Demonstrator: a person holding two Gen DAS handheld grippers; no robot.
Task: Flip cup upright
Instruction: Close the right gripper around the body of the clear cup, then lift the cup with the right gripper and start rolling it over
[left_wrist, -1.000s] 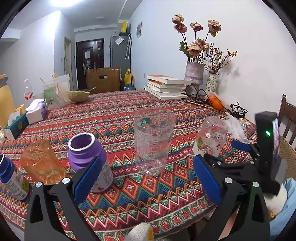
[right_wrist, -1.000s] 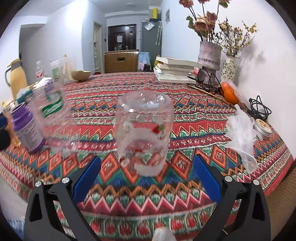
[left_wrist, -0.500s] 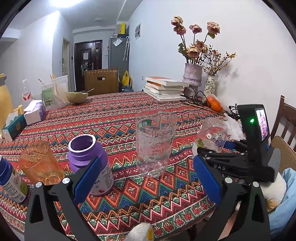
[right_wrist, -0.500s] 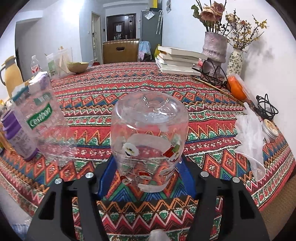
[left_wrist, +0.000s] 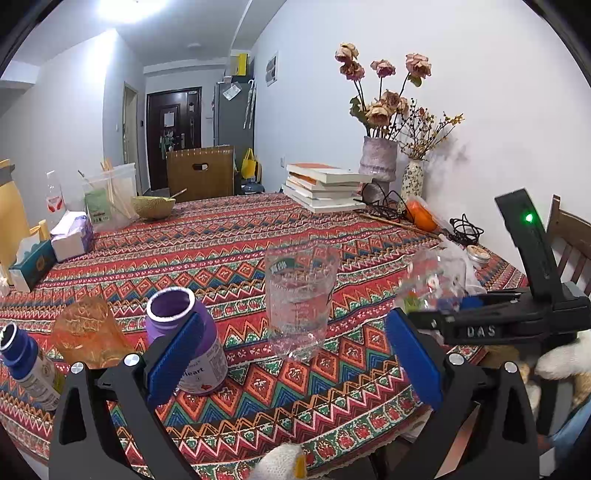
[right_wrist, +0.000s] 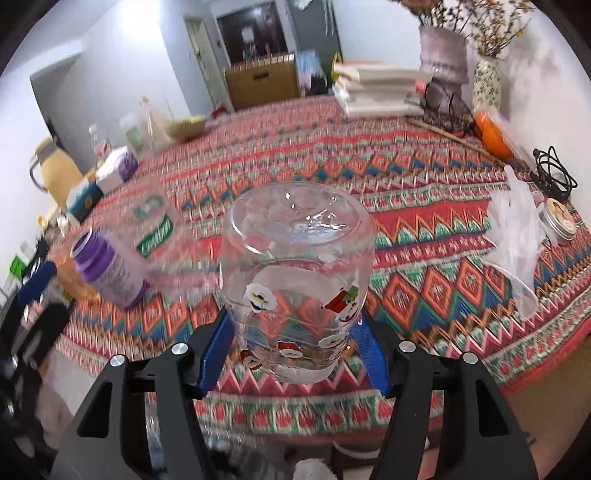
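In the right wrist view, the right hand-held gripper (right_wrist: 293, 354) is seen at the bottom centre, its blue pads (right_wrist: 216, 354) clamped on the cup (right_wrist: 295, 280). The cup is clear, printed with Christmas figures, and is held upside down and tilted, its base toward the camera; whether its rim touches the desk (right_wrist: 424, 295) cannot be told. To the left, blurred, a purple jar (right_wrist: 107, 269) and a clear glass (right_wrist: 159, 236) with a green label are seen. At right a crumpled plastic bag (right_wrist: 517, 251) lies on the patterned cloth, with a small tin (right_wrist: 561, 221) just beside it.

In the left wrist view, the left hand-held gripper (left_wrist: 295, 358) is seen at the bottom with its jaws apart and nothing between them. The purple jar (left_wrist: 184, 339) stands behind its left pad, an orange cup (left_wrist: 88, 332) further left. The clear glass (left_wrist: 299, 295) stands at centre. At right the cup (left_wrist: 432, 284) is seen held in the right hand-held gripper (left_wrist: 439, 314). Books (left_wrist: 325, 184) and a vase (left_wrist: 378, 162) stand at the far edge.
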